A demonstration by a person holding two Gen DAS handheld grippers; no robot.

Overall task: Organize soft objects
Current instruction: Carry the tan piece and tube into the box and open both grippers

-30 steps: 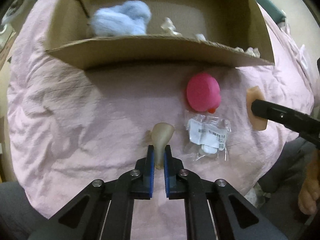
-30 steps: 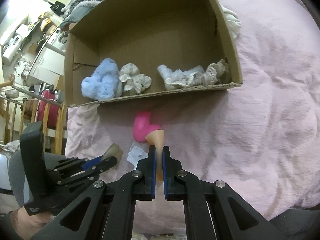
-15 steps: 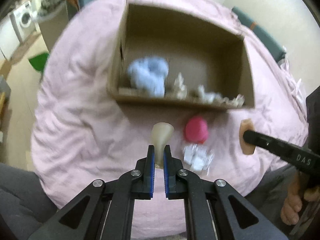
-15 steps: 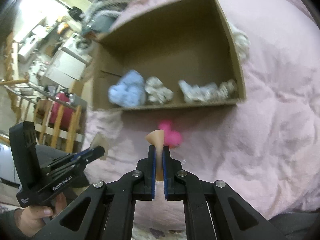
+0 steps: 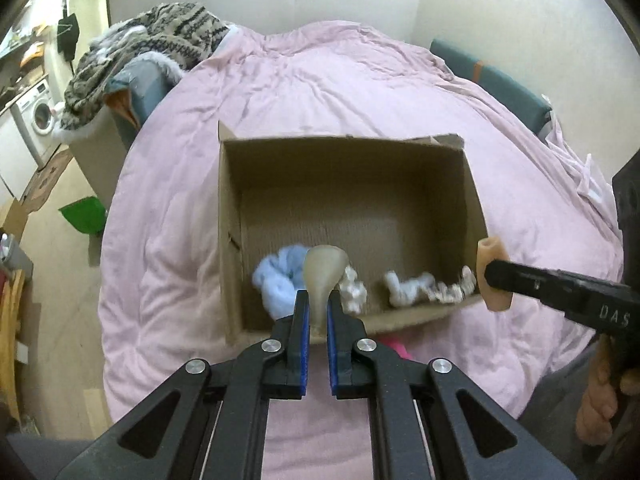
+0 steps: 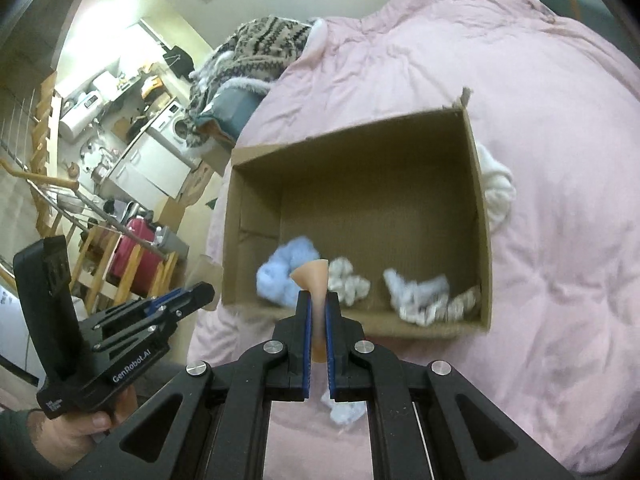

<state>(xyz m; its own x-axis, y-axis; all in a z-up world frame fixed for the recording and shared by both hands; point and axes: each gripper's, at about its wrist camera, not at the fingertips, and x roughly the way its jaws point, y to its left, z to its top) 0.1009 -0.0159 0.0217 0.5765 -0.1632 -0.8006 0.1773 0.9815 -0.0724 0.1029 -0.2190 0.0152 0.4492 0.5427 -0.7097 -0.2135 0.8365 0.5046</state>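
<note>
My left gripper [image 5: 317, 312] is shut on a translucent grey-beige soft piece [image 5: 324, 276], held up over the near wall of the open cardboard box [image 5: 348, 208]. My right gripper [image 6: 317, 312] is shut on a peach soft piece [image 6: 314, 276], also raised in front of the box [image 6: 360, 204]. In the left wrist view that peach piece [image 5: 494, 276] shows at the right, clamped by the right gripper [image 5: 490, 276]. Inside the box lie a light blue fluffy ball [image 5: 278, 280], a white scrunchie [image 5: 354, 290] and pale lace-like pieces [image 5: 428, 290]. A pink object [image 5: 396, 348] peeks out below the box.
The box rests on a pink duvet [image 5: 328, 80]. A white fluffy thing [image 6: 496, 188] lies outside the box's right wall. A plastic packet [image 6: 346, 412] lies on the duvet under my right gripper. A patterned knit heap [image 5: 152, 44] sits at the bed's far left corner.
Both grippers have risen with their soft pieces and tipped up. The box now shows lower in both views, with its whole opening and the room behind in sight.
</note>
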